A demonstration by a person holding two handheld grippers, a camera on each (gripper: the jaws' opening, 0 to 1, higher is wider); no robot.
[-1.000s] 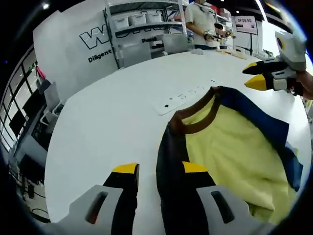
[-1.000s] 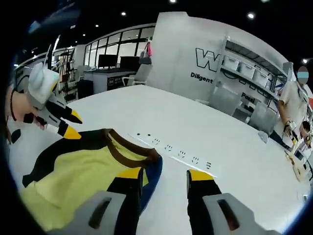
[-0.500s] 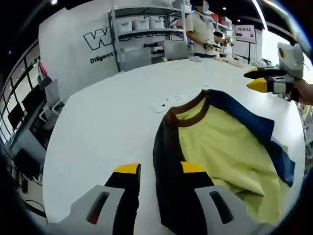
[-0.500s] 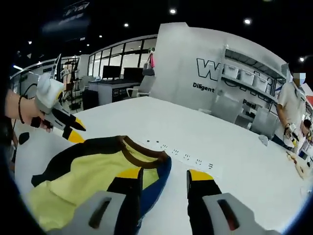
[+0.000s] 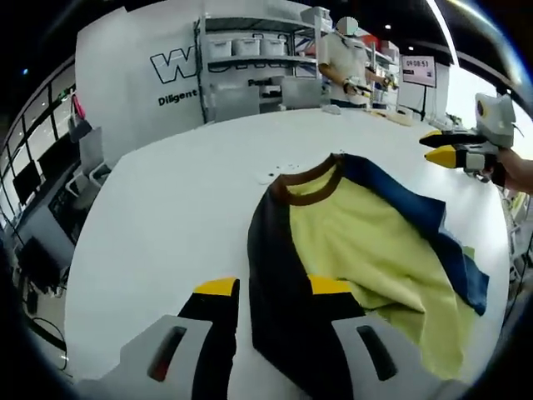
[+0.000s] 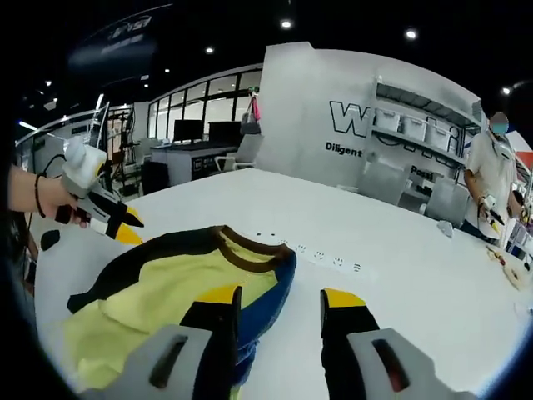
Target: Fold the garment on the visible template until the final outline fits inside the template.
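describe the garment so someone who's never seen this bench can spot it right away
Start at the big white table. Lying on it, just ahead of both grippers, is a T-shirt with a pale yellow body. What sets it apart: a brown collar, one black side and sleeve, the other blue, and it is the only cloth on the table.

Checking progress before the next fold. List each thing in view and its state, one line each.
Shirt: lying on the table, rumpled, not yet folded; brown collar away from the cameras.
Left tongs: open, above the shirt's black sleeve, holding nothing.
Right tongs: open, above the shirt's blue sleeve, holding nothing.
Template strip: flat on the table beyond the collar; the collar partly covers it in the left gripper view.
Table: white, bearing the shirt.
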